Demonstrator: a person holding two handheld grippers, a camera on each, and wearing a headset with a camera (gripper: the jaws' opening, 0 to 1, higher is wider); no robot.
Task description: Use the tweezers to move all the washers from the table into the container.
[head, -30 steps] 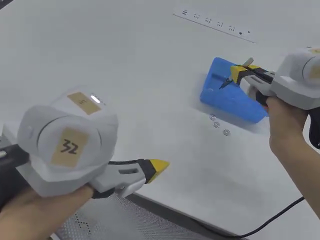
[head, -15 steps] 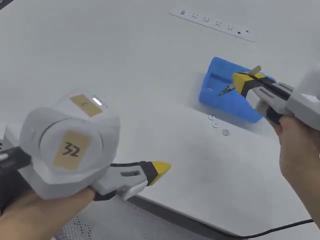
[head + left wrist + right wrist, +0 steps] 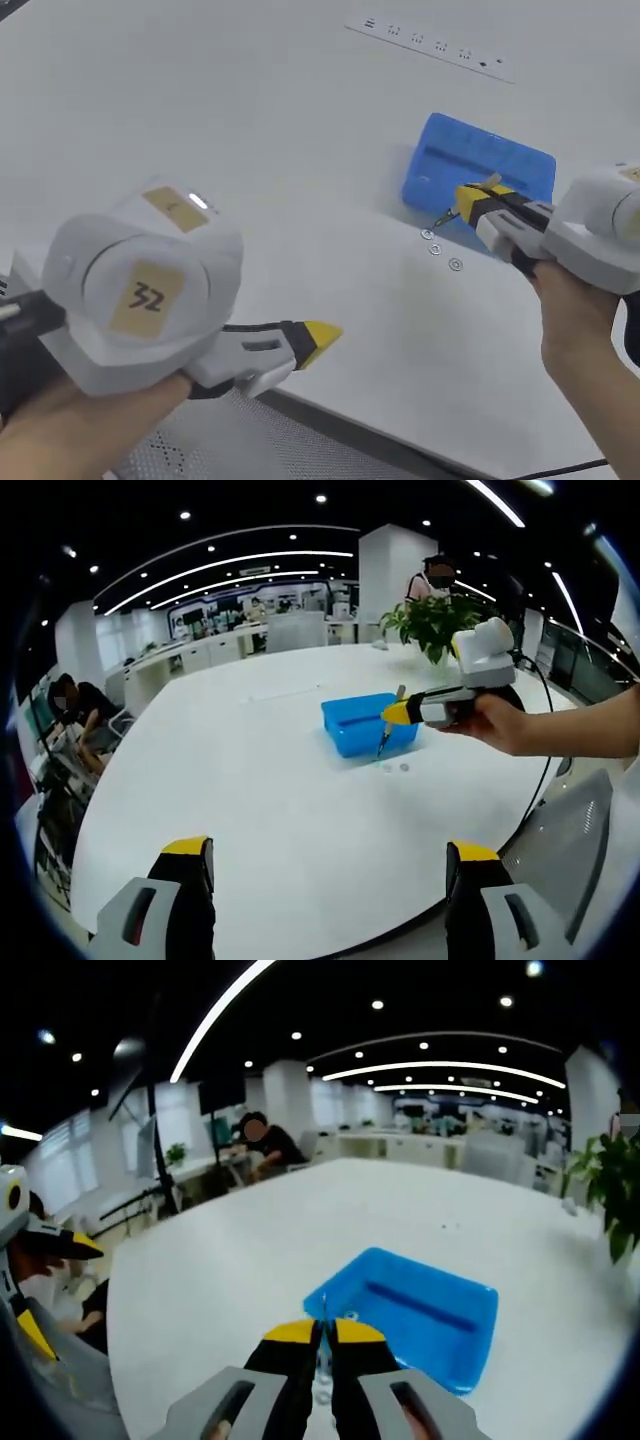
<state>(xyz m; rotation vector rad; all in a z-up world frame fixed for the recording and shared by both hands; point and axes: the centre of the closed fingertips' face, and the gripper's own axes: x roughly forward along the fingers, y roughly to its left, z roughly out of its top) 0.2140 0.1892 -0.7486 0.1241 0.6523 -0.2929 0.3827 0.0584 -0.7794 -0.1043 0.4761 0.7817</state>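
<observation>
The left tool (image 3: 318,337) has a grey-white shell, tan "32" label, yellow tips

I count three little washers (image 3: 434,249) on the one white table (image 3: 250,130), over on the right. One blue container (image 3: 490,160) sits just behind them. There is one pair of tweezers (image 3: 447,216). There are two grippers, the left gripper (image 3: 330,855) and the right gripper (image 3: 322,1332). One power strip (image 3: 430,48) lies far off.

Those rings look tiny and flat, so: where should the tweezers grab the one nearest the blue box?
By its rim: the washer lies flat on the table, so the tweezers should come down from above, probably one tip through the hole and one outside.
</observation>
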